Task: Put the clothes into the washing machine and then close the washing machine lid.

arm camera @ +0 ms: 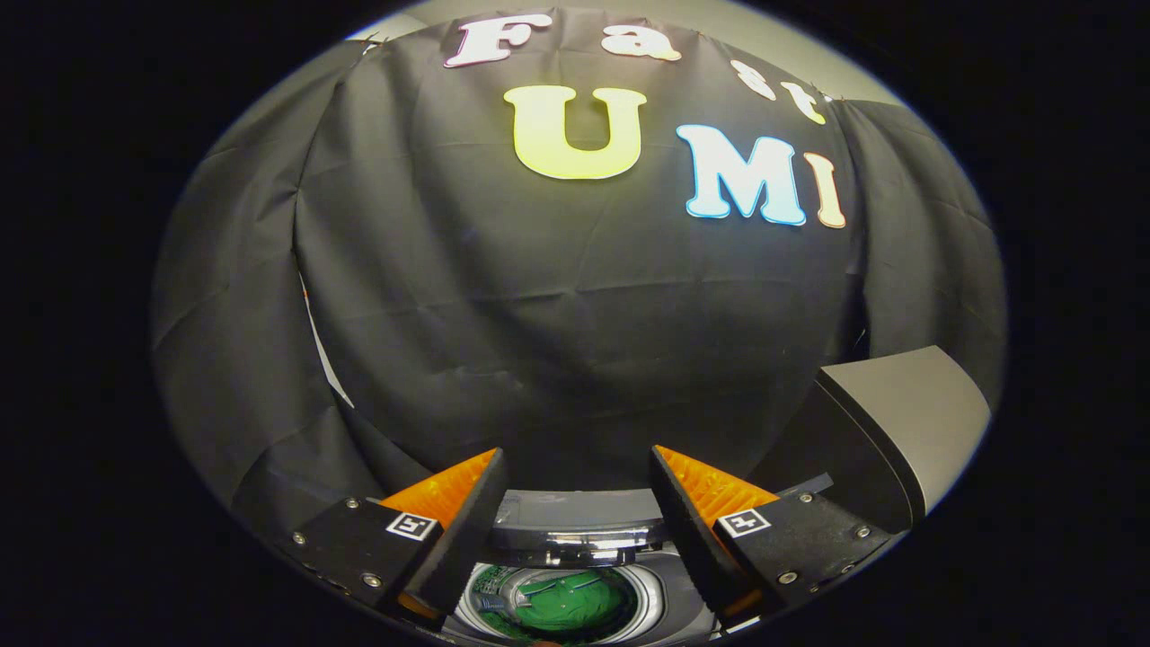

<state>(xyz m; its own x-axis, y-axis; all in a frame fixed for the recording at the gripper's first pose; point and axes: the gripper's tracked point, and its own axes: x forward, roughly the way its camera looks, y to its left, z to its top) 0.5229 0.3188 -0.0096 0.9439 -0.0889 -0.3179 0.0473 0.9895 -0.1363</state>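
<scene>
Below my fingers, washing machine (575,530) sits with lid raised at far side; green clothes (575,600) lie inside drum. I see gripper (575,485) spread wide, gripping nothing, above opening.

Clothes (575,604) inside washing machine (575,526) (below, between the spread tool (575,481) fingers)

No readable text; tongs (575,530) bear coded marker squares.
</scene>
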